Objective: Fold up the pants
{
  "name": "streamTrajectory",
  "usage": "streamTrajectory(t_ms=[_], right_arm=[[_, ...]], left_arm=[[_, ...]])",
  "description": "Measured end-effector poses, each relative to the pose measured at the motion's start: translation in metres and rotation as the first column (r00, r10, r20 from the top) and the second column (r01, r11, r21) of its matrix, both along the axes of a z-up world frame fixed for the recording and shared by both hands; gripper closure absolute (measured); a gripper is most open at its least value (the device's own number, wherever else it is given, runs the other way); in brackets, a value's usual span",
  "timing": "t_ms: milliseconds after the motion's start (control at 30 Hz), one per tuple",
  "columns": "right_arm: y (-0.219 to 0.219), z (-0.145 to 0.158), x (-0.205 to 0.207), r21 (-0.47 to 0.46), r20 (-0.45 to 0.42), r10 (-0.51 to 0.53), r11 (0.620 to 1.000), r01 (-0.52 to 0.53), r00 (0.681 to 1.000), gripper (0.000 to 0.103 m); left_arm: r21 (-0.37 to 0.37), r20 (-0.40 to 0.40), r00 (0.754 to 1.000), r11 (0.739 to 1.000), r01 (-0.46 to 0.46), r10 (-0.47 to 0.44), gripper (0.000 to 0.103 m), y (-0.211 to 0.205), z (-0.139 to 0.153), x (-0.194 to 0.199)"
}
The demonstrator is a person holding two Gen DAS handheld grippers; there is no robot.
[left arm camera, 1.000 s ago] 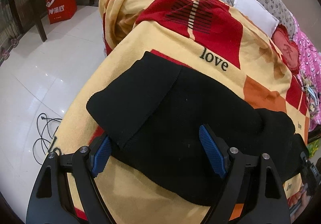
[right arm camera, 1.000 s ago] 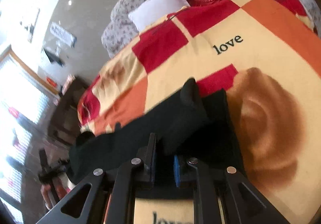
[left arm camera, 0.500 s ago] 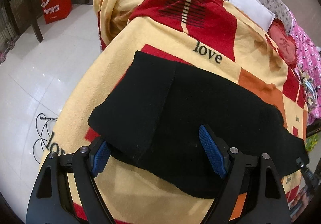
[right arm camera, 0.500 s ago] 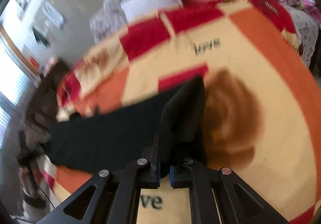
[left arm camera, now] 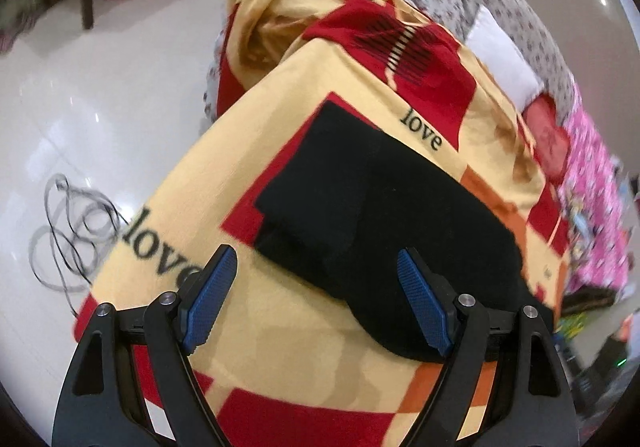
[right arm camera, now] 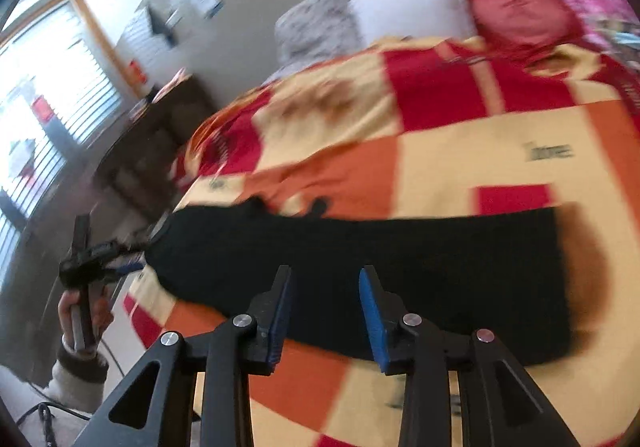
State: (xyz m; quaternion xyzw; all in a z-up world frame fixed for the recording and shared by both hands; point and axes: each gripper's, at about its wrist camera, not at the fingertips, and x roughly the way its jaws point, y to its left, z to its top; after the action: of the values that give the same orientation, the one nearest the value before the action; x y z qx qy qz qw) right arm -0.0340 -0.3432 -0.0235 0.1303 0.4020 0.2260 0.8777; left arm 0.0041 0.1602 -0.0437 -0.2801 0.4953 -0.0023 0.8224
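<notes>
Pants (right arm camera: 420, 271) lie flat past the right gripper (right arm camera: 324, 311), whose jaws have just been opening, with nothing between them. The left gripper (left arm camera: 316, 299) jaws stand wide apart, empty. The black pants stretch long, side to side, across the "love" blanket (right arm camera: 480, 143), one end folded over.

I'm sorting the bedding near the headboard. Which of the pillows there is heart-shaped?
The red pillow, beside the plain white rectangular pillow at the head of the bed. It alone is heart-shaped and red; the white one is rectangular.
</notes>
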Motion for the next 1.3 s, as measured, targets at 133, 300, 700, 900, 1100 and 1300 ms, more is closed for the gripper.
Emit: streamTrajectory(t_ms=[133, 300, 700, 900, 1100, 1300], right_arm=[[0.02, -0.006, 0.007, -0.004, -0.016, 0.036, 0.999, -0.036, 0.999, 0.07], [0.026, -0.007, 0.012, 0.01, -0.017, 0.047, 0.999, -0.047, 0.999, 0.07], [0.038, -0.005, 0.017, 0.055, -0.012, 0.087, 0.995, -0.086, 0.996, 0.07], [0.048, -0.026, 0.027, 0.07, -0.069, 0.104, 0.993, -0.1, 0.992, 0.07], [0.046, -0.039, 0.027, 0.037, -0.12, 0.101, 0.995, -0.097, 0.988, 0.068], [0.027, -0.025, 0.025, -0.044, -0.081, 0.02, 0.999, -0.024, 0.997, 0.065]], left_arm=[[-0.045, -0.014, 0.999, 0.998, -0.034, 0.033, 0.02, 0.002, -0.007, -0.005], [-0.073, -0.009, 1.0, 0.997, -0.017, 0.017, 0.019, -0.014, -0.007, 0.001], [-0.075, 0.131, 0.989, 0.994, 0.078, -0.067, 0.087, -0.026, 0.034, 0.025], [0.053, 0.168, 0.981, 0.995, 0.088, -0.095, 0.087, -0.019, 0.051, 0.008], [0.046, 0.022, 0.998, 0.997, 0.058, -0.059, 0.083, -0.007, -0.004, 0.01], [0.128, 0.049, 0.999, 0.992, 0.015, -0.021, 0.072, 0.003, 0.018, -0.011]])
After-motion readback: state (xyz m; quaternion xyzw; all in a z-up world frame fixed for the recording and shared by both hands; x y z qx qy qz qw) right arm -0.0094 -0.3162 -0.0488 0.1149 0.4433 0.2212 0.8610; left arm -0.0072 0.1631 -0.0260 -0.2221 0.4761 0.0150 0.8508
